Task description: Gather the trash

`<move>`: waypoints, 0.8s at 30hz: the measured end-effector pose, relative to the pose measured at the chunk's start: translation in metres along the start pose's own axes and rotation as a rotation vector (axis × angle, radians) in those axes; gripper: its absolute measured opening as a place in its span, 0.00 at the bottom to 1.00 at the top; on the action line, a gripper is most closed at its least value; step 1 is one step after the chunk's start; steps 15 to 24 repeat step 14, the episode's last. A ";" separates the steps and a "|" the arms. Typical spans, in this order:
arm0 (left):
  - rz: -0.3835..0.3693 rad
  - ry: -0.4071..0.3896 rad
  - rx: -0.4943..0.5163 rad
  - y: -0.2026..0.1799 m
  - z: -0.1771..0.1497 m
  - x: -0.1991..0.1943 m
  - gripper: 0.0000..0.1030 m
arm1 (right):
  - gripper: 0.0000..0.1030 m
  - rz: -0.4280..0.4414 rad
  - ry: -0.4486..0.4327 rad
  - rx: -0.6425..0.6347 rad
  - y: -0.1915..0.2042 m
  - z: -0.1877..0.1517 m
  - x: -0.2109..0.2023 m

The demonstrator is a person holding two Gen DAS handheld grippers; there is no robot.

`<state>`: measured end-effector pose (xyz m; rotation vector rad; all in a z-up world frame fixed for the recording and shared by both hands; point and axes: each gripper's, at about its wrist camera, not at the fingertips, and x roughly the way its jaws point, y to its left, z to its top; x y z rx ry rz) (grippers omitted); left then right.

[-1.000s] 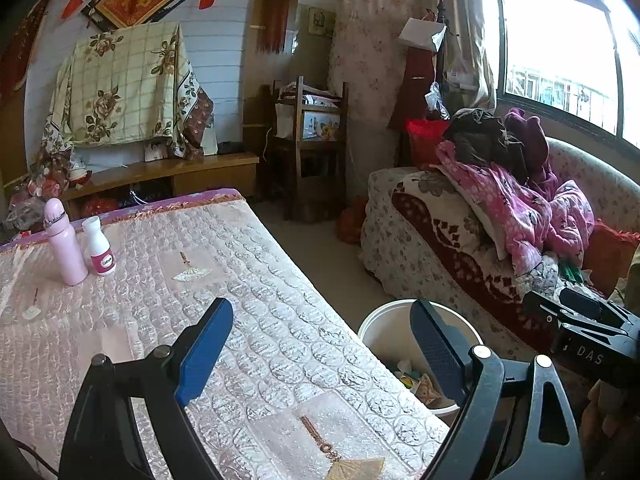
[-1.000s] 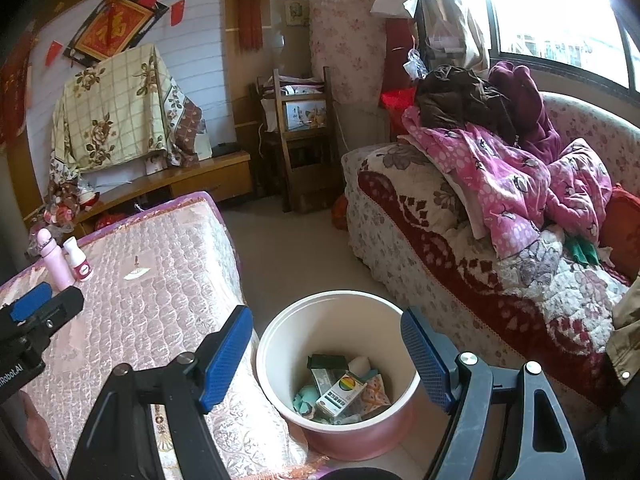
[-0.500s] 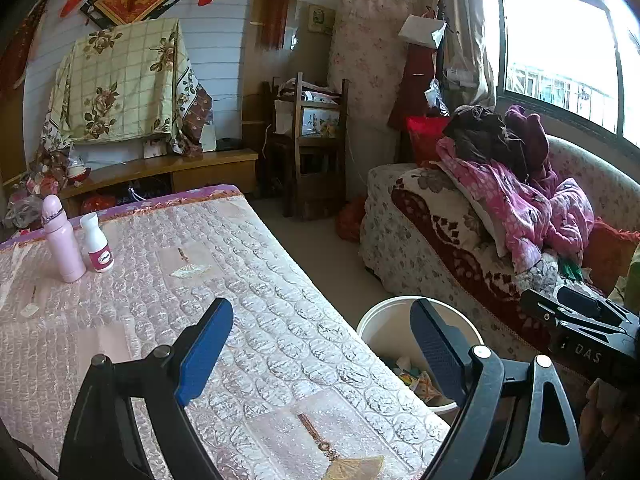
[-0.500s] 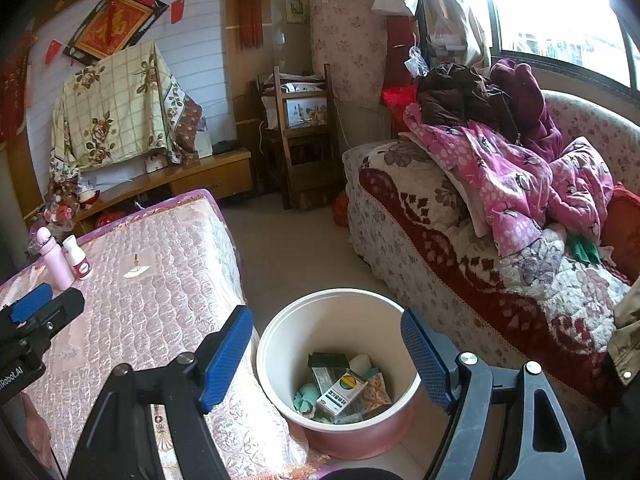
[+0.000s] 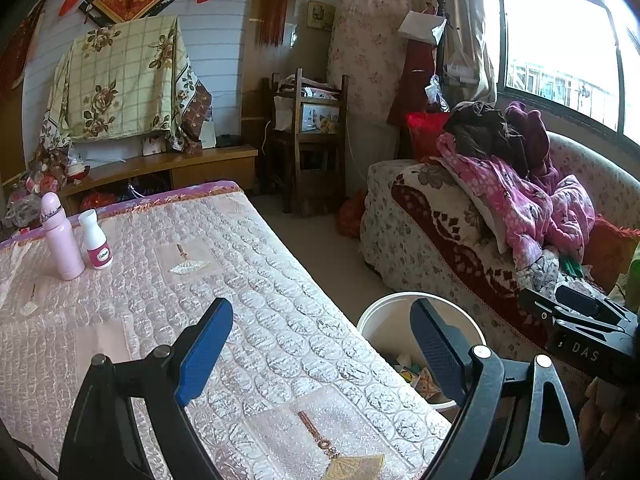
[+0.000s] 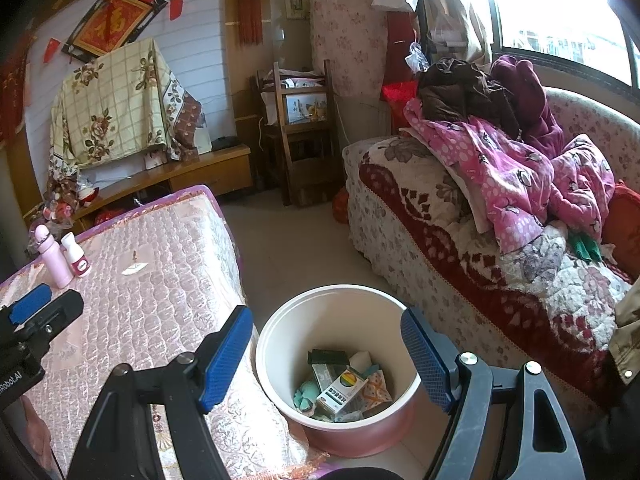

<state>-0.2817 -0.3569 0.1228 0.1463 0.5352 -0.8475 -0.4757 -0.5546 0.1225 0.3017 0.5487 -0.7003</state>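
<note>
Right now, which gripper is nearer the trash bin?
Right. The right gripper hangs above the trash bin; the left gripper is over the table beside it.

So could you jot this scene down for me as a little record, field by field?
left gripper: open, empty, over the table
right gripper: open, empty, above the bin
bin contents: small boxes and wrappers
on table: pink bottle and white bottle, upright, side by side
bin place: floor, between table and sofa
</note>
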 end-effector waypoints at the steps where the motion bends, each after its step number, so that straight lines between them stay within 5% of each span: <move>1: -0.001 0.001 0.000 0.000 -0.001 0.000 0.88 | 0.77 0.000 0.002 -0.001 0.000 0.000 0.001; 24: 0.009 -0.005 0.023 0.000 -0.003 0.000 0.88 | 0.77 -0.009 0.014 -0.001 -0.001 -0.002 0.005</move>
